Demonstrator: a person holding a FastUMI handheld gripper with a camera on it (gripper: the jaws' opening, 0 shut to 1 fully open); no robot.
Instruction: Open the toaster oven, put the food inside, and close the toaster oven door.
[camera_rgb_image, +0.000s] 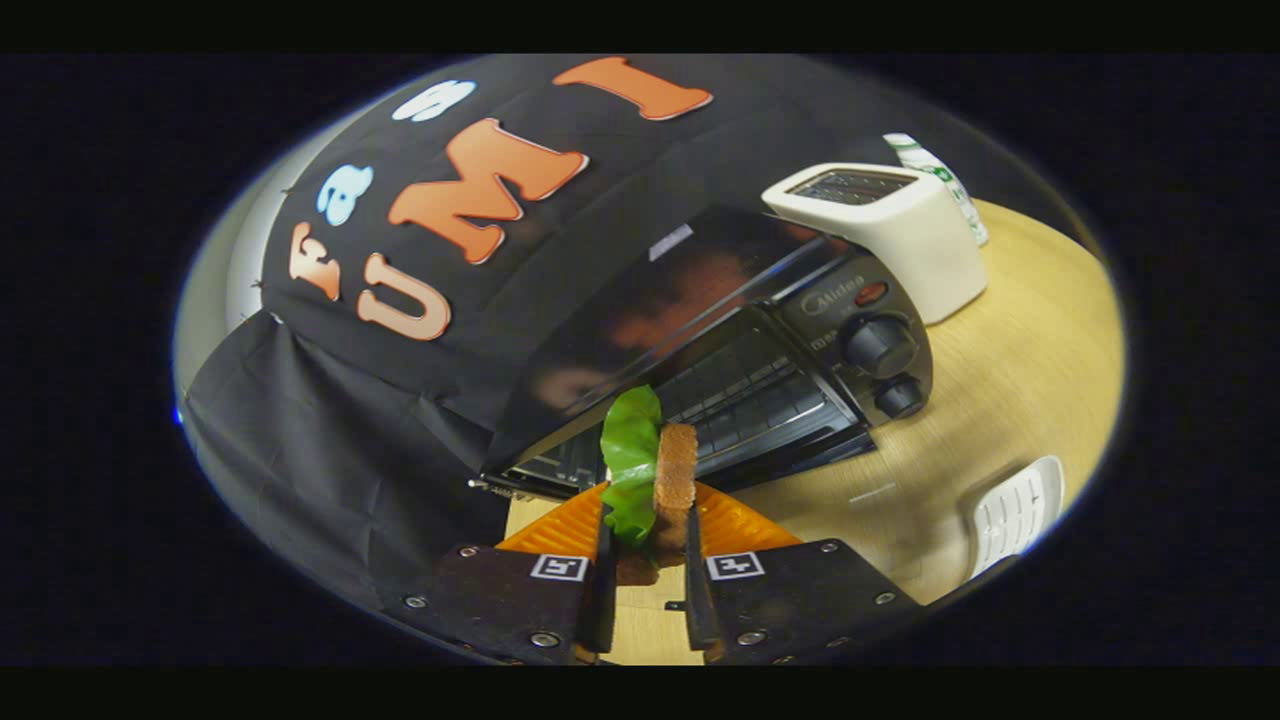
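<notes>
The gripper (645, 560) has its 2 fingers (603, 580) clamped on a piece of food (655, 480): a green lettuce leaf (630, 450) pressed against a brown slice that looks like toasted bread (676, 480), held upright between them and lifted clear of the wooden table (1010, 380). Just beyond the food stands the black toaster oven (780, 370), seen tilted. Its glass door (640, 320) appears swung open, and the wire rack (760, 395) inside is exposed right behind the lettuce. 2 round knobs (880, 345) sit on the oven's control panel, 1 above the other. Past the oven, touching or just beside its far corner, is a white pop-up toaster (890, 235), with a green-and-white carton (945, 180) behind it. A white slotted object (1015, 515) lies on the table, well apart from the oven.
</notes>
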